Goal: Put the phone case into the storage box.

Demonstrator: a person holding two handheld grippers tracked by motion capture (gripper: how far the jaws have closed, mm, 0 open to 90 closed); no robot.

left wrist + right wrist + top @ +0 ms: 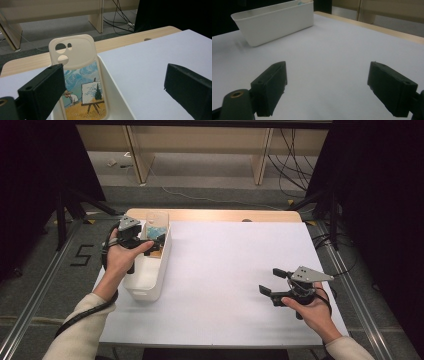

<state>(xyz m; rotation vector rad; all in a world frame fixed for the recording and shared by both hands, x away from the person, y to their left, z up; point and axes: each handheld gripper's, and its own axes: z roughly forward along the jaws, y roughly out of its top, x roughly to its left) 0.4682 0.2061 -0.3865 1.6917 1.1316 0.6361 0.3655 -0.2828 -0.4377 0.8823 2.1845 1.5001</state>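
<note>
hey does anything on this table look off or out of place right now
Nothing is spilled or broken. The one oddity: a phone case stands upright against the end wall of the white bin, poking above its rim rather than lying flat.

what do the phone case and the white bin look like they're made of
Phone case: likely soft silicone or rubbery plastic, matte cream with a printed painting; rounded, thick edges suggest it.
White bin: probably moulded plastic, smooth with a slight sheen; thin even walls and a rolled rim point that way.

phone case [79, 82] bottom cut off by frame
</note>
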